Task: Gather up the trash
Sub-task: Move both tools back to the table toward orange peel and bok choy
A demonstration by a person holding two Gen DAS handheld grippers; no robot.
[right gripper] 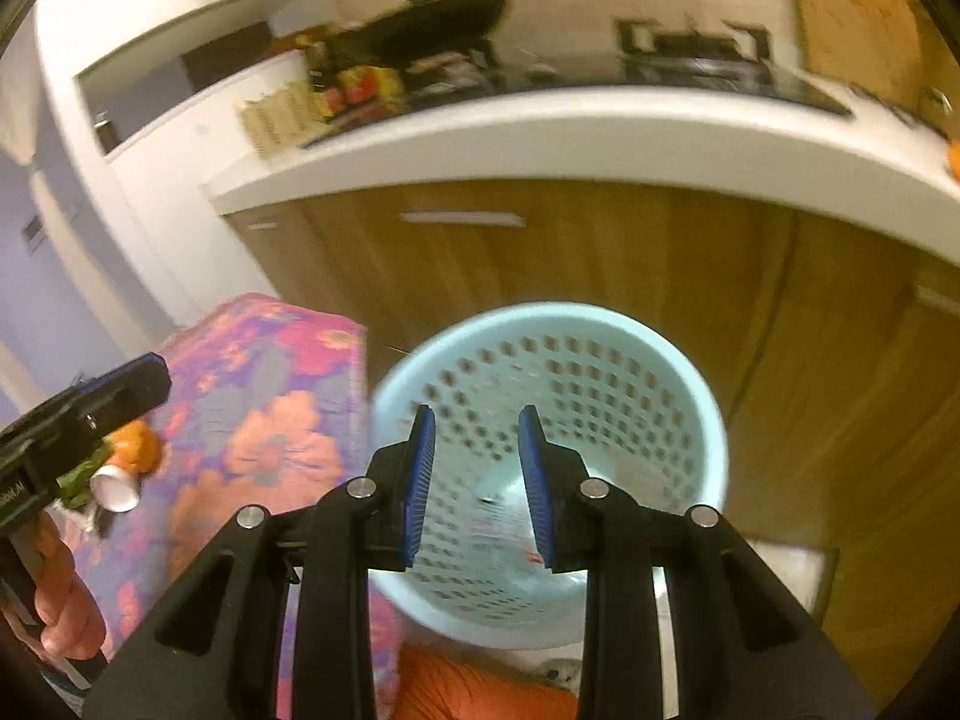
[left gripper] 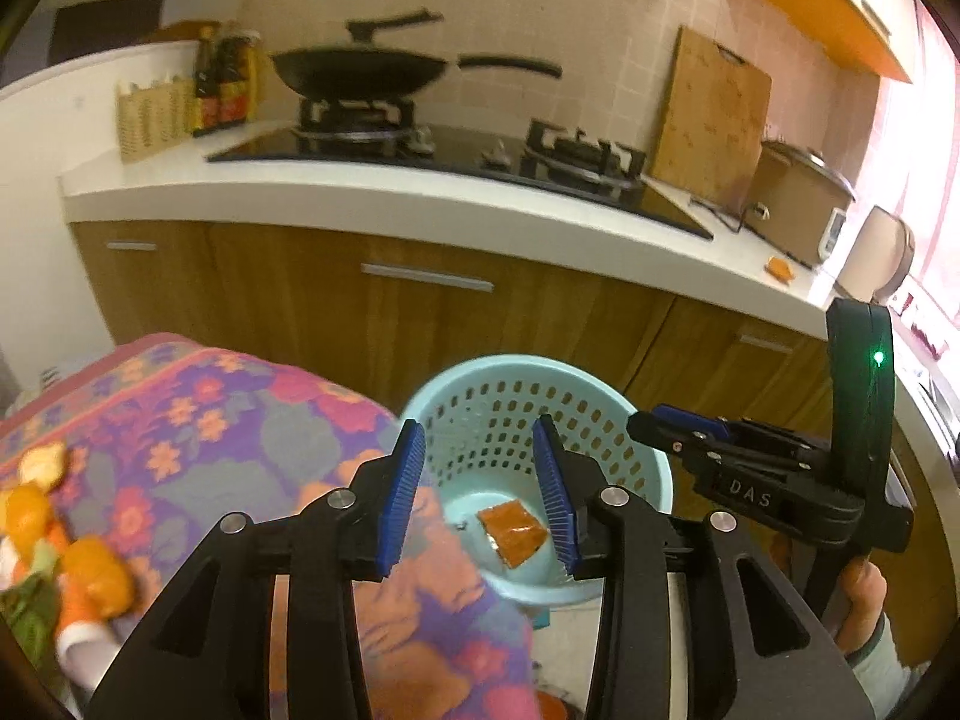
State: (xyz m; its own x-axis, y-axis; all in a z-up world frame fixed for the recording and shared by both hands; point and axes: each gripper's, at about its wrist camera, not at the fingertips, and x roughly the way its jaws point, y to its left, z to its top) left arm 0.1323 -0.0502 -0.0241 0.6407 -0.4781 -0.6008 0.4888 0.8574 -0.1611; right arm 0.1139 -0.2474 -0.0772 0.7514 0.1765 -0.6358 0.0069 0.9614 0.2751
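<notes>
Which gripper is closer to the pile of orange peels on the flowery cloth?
Left. The left gripper is at the cloth's edge beside the blue basket, with the orange peels off to its left. The right gripper hangs over the basket, farther away.

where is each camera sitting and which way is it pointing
Left wrist: on the left gripper, aimed down into the basket holding an orange wrapper; the right gripper shows.
Right wrist: on the right gripper, above the basket; the left gripper shows.
Shared: basket, floral cloth, counter.
</notes>
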